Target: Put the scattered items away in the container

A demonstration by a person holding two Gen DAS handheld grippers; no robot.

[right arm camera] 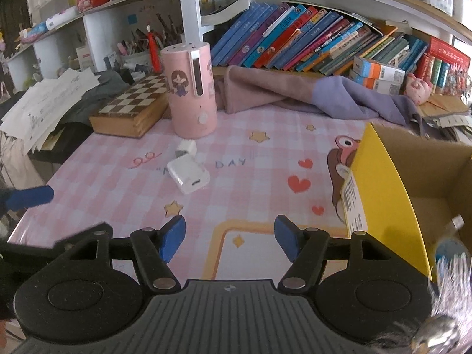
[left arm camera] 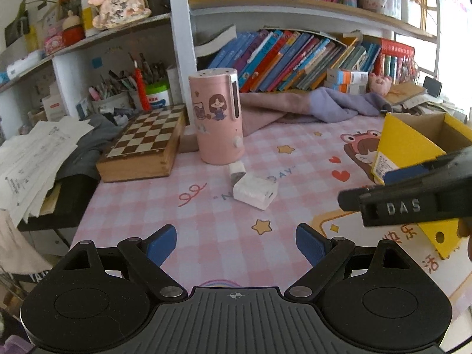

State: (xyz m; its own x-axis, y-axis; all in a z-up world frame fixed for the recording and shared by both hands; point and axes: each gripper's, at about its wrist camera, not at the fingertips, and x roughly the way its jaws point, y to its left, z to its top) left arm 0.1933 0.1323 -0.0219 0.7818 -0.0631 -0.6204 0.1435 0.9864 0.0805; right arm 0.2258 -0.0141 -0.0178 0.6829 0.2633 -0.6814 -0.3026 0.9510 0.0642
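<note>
Two white chargers lie on the pink checked table mat: a larger block (left arm camera: 255, 190) (right arm camera: 188, 175) and a smaller plug (left arm camera: 237, 171) (right arm camera: 186, 148) just behind it. A yellow cardboard box (left arm camera: 413, 144) (right arm camera: 383, 200) stands open to their right. My left gripper (left arm camera: 236, 246) hangs open and empty, just short of the chargers. My right gripper (right arm camera: 229, 239) is open and empty too, over the mat beside the box's left wall; it also shows in the left wrist view (left arm camera: 364, 188). A blurred fluffy grey and blue thing (right arm camera: 451, 265) shows at the box's inner near corner.
A tall pink cylinder (left arm camera: 216, 115) stands right behind the chargers, with a wooden chess box (left arm camera: 144, 144) to its left. A pink and purple cloth (left arm camera: 309, 104) lies along the back under shelves of books. Loose papers (left arm camera: 35, 153) overhang the mat's left edge.
</note>
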